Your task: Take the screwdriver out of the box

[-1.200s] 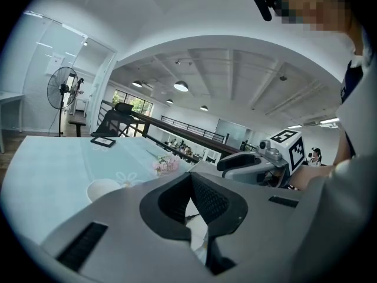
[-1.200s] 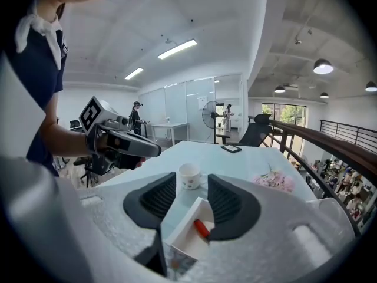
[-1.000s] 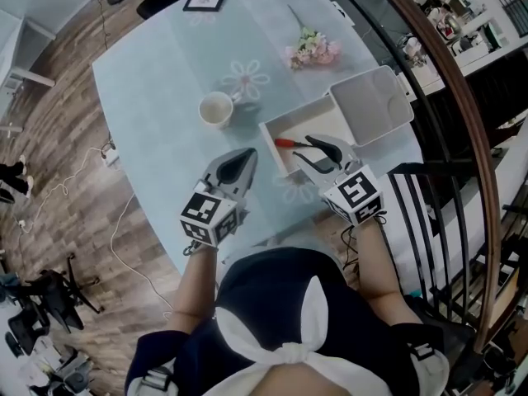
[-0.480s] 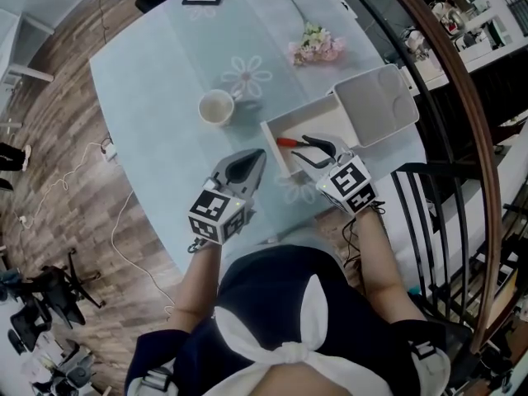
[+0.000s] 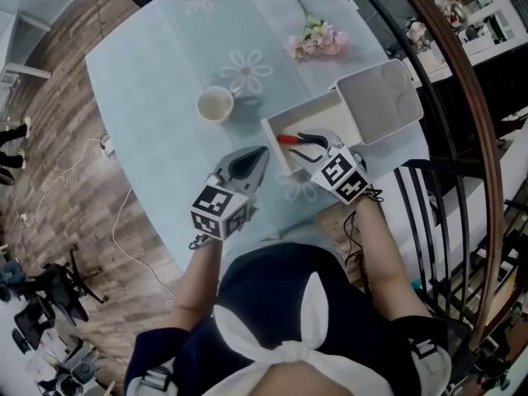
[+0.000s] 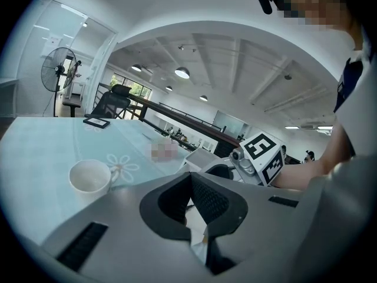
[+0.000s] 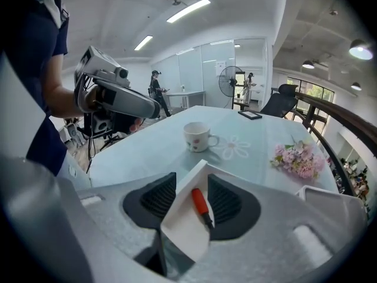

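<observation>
Head view: an open white box [image 5: 318, 118] sits on the pale surface [image 5: 165, 64], with a red-handled screwdriver [image 5: 289, 139] lying inside. The right hand-held gripper [image 5: 312, 147] reaches over the box's near rim, and the left hand-held gripper [image 5: 250, 162] is just beside the box. Left gripper view: jaws together, holding nothing. Right gripper view: jaws apart, with the box's corner and the screwdriver in the gap ahead. Closing now could pinch the wall or drag the unbraced box.
</observation>
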### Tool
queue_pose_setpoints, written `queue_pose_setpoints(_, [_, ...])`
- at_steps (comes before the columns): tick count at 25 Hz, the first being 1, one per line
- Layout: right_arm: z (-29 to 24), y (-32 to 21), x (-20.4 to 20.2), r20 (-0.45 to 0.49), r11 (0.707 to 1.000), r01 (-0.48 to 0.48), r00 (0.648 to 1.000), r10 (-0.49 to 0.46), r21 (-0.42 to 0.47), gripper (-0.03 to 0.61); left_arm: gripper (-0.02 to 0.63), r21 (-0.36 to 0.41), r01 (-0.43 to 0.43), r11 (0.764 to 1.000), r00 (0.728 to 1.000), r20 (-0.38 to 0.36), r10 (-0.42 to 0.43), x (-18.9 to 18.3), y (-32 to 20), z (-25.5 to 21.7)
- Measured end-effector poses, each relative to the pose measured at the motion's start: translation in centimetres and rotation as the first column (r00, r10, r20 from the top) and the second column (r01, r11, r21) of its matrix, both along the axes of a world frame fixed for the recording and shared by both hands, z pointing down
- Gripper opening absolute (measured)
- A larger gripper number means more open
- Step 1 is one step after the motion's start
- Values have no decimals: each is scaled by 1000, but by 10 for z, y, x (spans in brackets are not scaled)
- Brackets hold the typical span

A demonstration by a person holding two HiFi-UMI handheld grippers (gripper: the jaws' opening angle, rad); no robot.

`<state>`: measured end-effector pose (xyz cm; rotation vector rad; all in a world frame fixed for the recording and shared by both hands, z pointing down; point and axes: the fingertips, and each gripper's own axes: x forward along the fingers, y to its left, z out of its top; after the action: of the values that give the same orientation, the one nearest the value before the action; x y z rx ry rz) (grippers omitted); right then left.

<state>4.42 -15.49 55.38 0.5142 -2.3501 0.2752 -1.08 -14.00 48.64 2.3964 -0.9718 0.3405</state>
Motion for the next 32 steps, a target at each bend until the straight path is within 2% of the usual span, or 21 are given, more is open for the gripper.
queue_pose_setpoints(18, [57,-7,-8,-148,986,139,977,-152,-96,167,15,-43,-14,999,1000,11,15,2,-6,18])
queue_pose_setpoints(32, [91,-8,-8,-243,971,208,942,-230,-113,167,15,-65,-16,998,1000,12,16,4,-7,28])
